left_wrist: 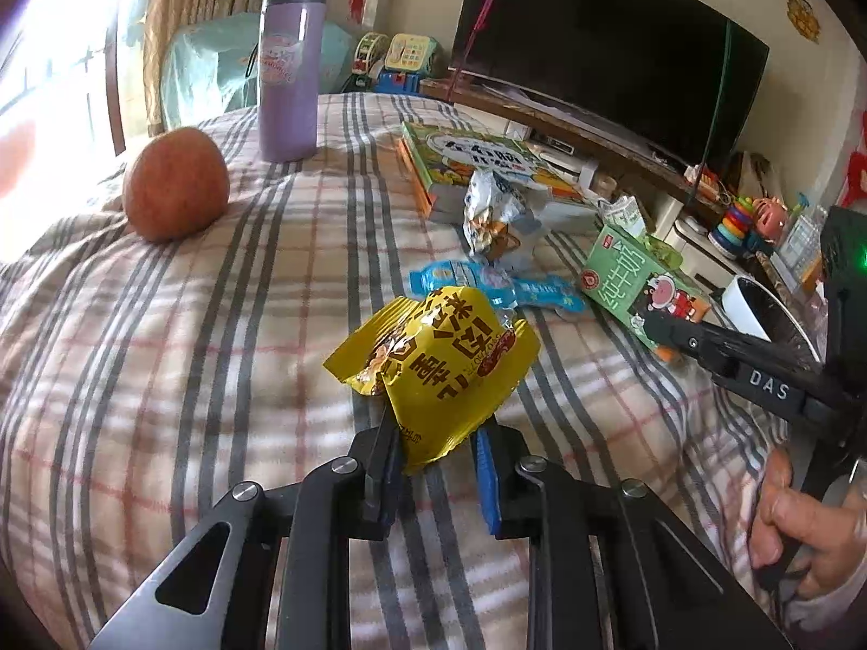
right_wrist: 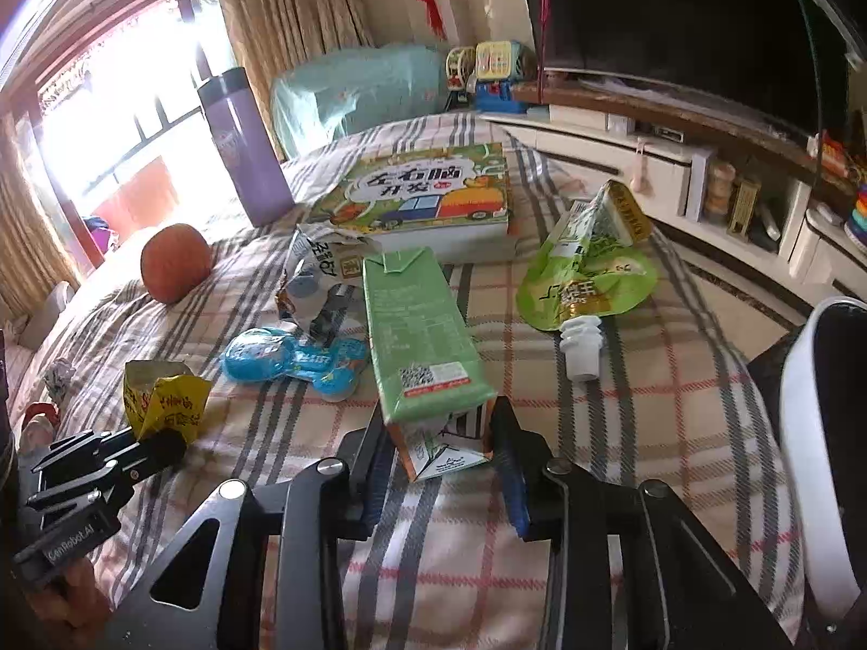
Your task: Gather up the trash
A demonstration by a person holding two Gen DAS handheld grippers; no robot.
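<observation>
Both grippers clamp trash on the plaid blanket (right_wrist: 623, 406).

A TV (left_wrist: 596, 38) stands beyond the bed, and a white bin (right_wrist: 813, 433) sits at the right edge. On the blanket lie a book (right_wrist: 428, 195), a purple flask (left_wrist: 290, 70) and an apple (left_wrist: 174, 190). The right gripper (right_wrist: 439, 455) is clenched on the near end of the green carton (right_wrist: 422, 336), which lies flat. The left gripper (left_wrist: 433, 452) pinches the corner of the yellow wrapper (left_wrist: 433, 363), its far end raised. Loose between them: a green pouch (right_wrist: 590, 271), a blue wrapper (right_wrist: 292, 360) and a silver wrapper (right_wrist: 319, 281).
</observation>
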